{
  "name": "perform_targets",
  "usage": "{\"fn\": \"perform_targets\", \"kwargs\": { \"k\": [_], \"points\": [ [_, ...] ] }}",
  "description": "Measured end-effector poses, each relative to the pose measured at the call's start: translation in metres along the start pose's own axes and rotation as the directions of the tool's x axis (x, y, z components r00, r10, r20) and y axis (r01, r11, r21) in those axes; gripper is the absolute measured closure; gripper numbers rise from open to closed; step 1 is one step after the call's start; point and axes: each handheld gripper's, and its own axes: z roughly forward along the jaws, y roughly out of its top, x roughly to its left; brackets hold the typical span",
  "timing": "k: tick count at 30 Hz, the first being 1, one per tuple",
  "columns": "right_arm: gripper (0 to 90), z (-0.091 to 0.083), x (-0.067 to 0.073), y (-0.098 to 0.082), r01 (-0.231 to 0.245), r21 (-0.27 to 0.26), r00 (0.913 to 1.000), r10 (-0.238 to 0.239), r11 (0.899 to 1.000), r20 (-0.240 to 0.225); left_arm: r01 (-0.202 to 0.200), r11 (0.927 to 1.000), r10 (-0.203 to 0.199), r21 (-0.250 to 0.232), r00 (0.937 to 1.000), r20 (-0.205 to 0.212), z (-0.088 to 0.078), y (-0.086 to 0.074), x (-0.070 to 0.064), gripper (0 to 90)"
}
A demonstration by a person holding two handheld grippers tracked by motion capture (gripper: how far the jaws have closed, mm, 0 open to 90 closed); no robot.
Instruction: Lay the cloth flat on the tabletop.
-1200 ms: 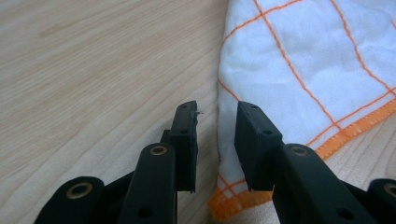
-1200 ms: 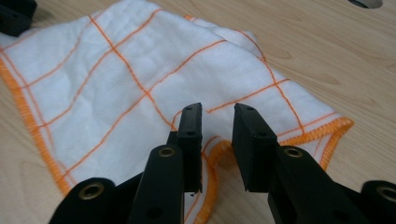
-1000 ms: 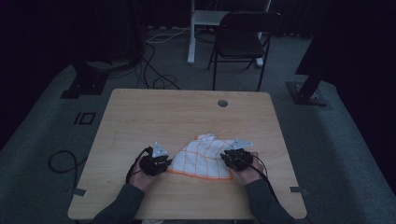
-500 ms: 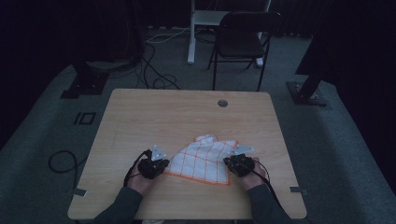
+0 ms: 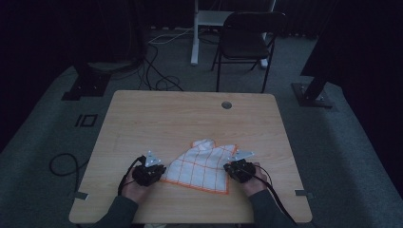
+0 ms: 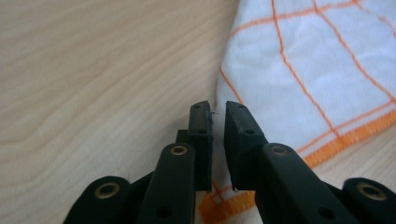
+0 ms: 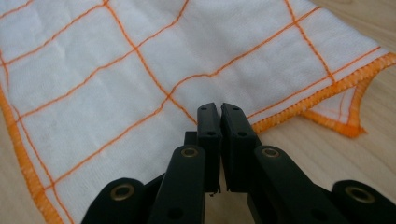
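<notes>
- My left gripper (image 6: 215, 108) stands with its two black jaws a narrow gap apart, having just eased open a little; the cloth's (image 6: 303, 70) orange-stitched corner lies under the jaws, and nothing seems to be pinched between the pads.
- My right gripper (image 7: 219, 108) has its two jaws drawn almost together. They sit over the cloth (image 7: 140, 70) near its hemmed edge, and I cannot tell whether any fabric is caught between them.
- One cloth in all: white, ruled in thin orange lines, with an orange hem. It lies spread near my edge of the table (image 5: 157, 118), between my left gripper (image 5: 154, 172) and my right gripper (image 5: 234, 167); its far side is bunched into a small hump, and one corner at the right is folded under.
- Two hands and two dark sleeves come in from the bottom of the high view, cut off by the frame there; a cable trails from each gripper.
- One wooden table, with one round grommet (image 5: 226, 105) near its far edge.
- One dark folding chair (image 5: 247, 40) stands beyond the table. The room behind is dim, with loose cables (image 5: 161, 78) on the floor hard to make out.
- No writing or brand can be read anywhere.
</notes>
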Motion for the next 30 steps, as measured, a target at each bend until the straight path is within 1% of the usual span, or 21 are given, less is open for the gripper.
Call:
{"fn": "perform_targets", "kwargs": {
  "k": [5, 7, 9, 11, 15, 18, 20, 22, 23, 25, 26, 28, 29, 30],
  "points": [
    [87.1, -0.005, 0.001, -0.006, 0.028, 0.026, 0.9995, -0.028, 0.999, 0.012, -0.004, 0.9998, 0.004, -0.02, 1.0, -0.007, 0.002, 0.011, 0.002, 80.2],
    [86.7, -0.007, 0.0, -0.008, 0.027, 0.035, 0.9995, -0.028, 0.999, 0.016, -0.011, 0.9997, 0.01, -0.022, 0.9999, -0.004, 0.006, 0.017, 0.004, 79.9],
    [85.5, -0.008, -0.003, -0.009, 0.013, 0.034, 0.9997, -0.014, 0.999, 0.018, -0.017, 0.9994, 0.017, -0.031, 0.9998, 0.003, 0.01, 0.023, 0.004, 79.6],
    [82.5, -0.01, -0.004, -0.009, -0.003, 0.017, 0.9998, 0.003, 1.0, 0.019, -0.024, 0.999, 0.024, -0.037, 0.9997, 0.008, 0.015, 0.03, 0.005, 78.8],
    [79.8, -0.011, -0.006, -0.006, -0.014, -0.025, 0.9994, 0.015, 1.0, 0.031, -0.03, 0.9983, 0.031, -0.051, 0.9993, 0.019, 0.025, 0.042, 0.006, 78.3],
    [78.2, -0.009, -0.006, -0.003, -0.011, -0.057, 0.9996, 0.013, 0.998, 0.026, -0.031, 0.9973, 0.032, -0.066, 0.9994, 0.015, 0.033, 0.051, 0.006, 76.7],
    [78.8, -0.006, -0.006, -0.002, -0.008, -0.075, 0.9998, 0.009, 0.997, 0.015, -0.031, 0.9969, 0.032, -0.072, 0.9994, 0.014, 0.038, 0.057, 0.005, 75.3],
    [82.0, -0.003, -0.006, -0.001, -0.006, -0.068, 0.9998, 0.008, 0.998, 0.019, -0.04, 0.9961, 0.041, -0.079, 0.999, 0.019, 0.043, 0.063, 0.004, 74.5],
    [84.3, -0.002, -0.006, -0.002, -0.012, -0.061, 0.9998, 0.013, 0.998, 0.014, -0.038, 0.9962, 0.04, -0.079, 0.9989, 0.025, 0.046, 0.066, 0.003, 73.8],
    [88.9, 0.0, -0.005, -0.003, -0.002, -0.04, 0.9999, 0.003, 0.999, 0.017, -0.051, 0.9962, 0.052, -0.071, 0.9986, 0.01, 0.052, 0.071, 0.002, 73.4],
    [90.0, 0.001, -0.004, -0.003, 0.004, -0.029, 0.9998, -0.003, 1.0, 0.019, -0.045, 0.9963, 0.047, -0.073, 0.9987, 0.018, 0.056, 0.073, 0.001, 72.7],
    [90.0, 0.003, -0.001, -0.004, 0.019, -0.015, 0.9995, -0.019, 1.0, 0.024, -0.046, 0.996, 0.048, -0.076, 0.9987, 0.019, 0.061, 0.079, 0.001, 71.9],
    [90.0, 0.003, -0.001, -0.004, 0.019, -0.015, 0.9995, -0.019, 1.0, 0.024, -0.046, 0.996, 0.048, -0.076, 0.9987, 0.019, 0.061, 0.079, 0.001, 71.5],
    [90.0, 0.003, 0.0, -0.005, 0.025, -0.009, 0.9993, -0.025, 1.0, 0.028, -0.035, 0.9966, 0.038, -0.074, 0.9987, 0.033, 0.067, 0.083, 0.002, 71.5]
  ]
}}
